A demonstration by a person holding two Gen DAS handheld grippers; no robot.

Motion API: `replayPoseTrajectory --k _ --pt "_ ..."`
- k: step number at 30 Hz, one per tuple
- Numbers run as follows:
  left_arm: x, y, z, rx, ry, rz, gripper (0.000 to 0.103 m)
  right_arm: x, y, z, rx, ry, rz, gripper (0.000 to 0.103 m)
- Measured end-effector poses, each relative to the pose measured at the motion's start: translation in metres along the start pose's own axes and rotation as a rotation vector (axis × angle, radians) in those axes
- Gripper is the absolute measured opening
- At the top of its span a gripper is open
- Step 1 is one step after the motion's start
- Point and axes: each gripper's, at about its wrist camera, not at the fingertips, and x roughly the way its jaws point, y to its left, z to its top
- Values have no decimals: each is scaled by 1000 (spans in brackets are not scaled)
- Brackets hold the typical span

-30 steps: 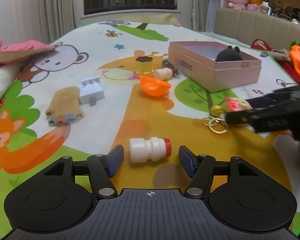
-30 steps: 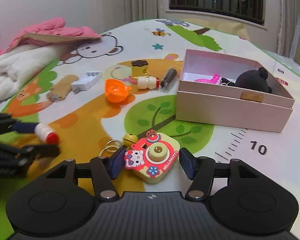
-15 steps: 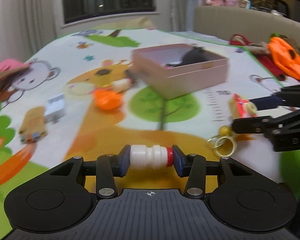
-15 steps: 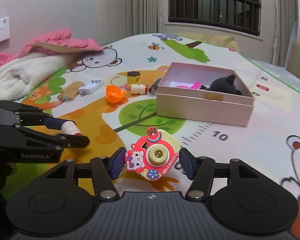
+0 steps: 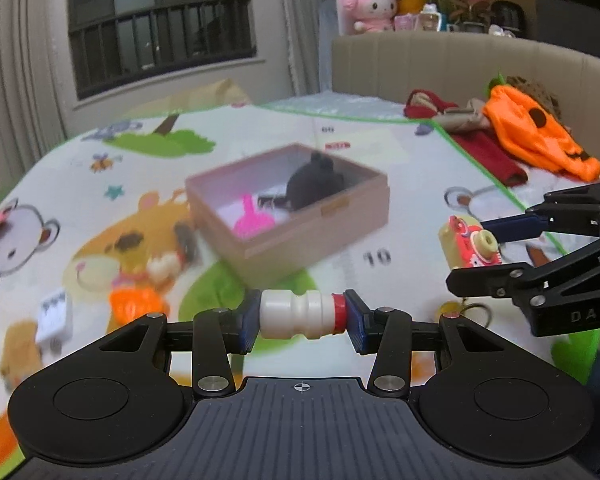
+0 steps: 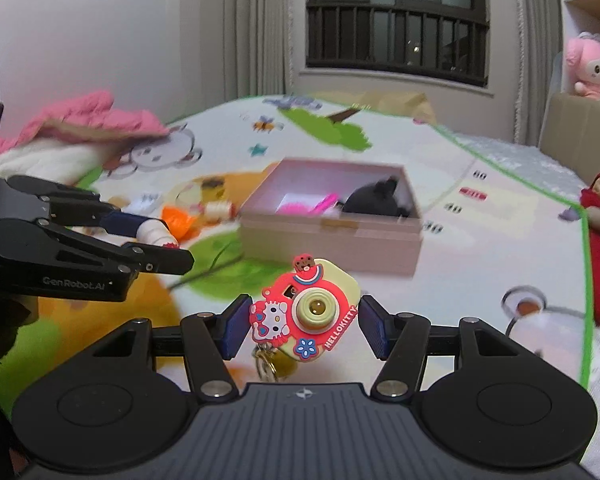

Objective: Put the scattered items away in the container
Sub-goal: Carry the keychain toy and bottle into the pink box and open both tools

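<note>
Pink box (image 5: 300, 236) holds two items; left gripper (image 5: 300, 316) pinches a white bottle (image 5: 296, 314), right gripper (image 6: 302, 322) a camera keychain (image 6: 308, 312), several toys (image 5: 140, 280) beside the box remaining.

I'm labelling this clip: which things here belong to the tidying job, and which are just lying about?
Job:
- pink box
- white bottle, in left claw
- toy camera keychain, in right claw
- orange cup, still on the mat

Lying about:
- pink plush
- orange pumpkin cloth
- pink blanket
</note>
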Motion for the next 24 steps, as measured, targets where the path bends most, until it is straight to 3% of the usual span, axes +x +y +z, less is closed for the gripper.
replayPoseTrajectory --k 6,11,13,15,19,24 --pt "34 13 50 31 -98 0 48 23 -28 57 7 -91 -5 58" --pt "84 29 97 81 -183 45 50 77 -57 124 74 -177 -5 59" --pt "103 37 111 97 -224 68 54 100 -69 145 112 -190 -5 68" --pt "116 47 118 88 -224 66 74 116 -81 157 168 -193 4 70" --pt "110 66 106 51 -214 90 96 124 -90 156 221 -211 -13 72" --pt "82 84 55 -41 -88 164 97 132 -75 140 214 -162 -27 73"
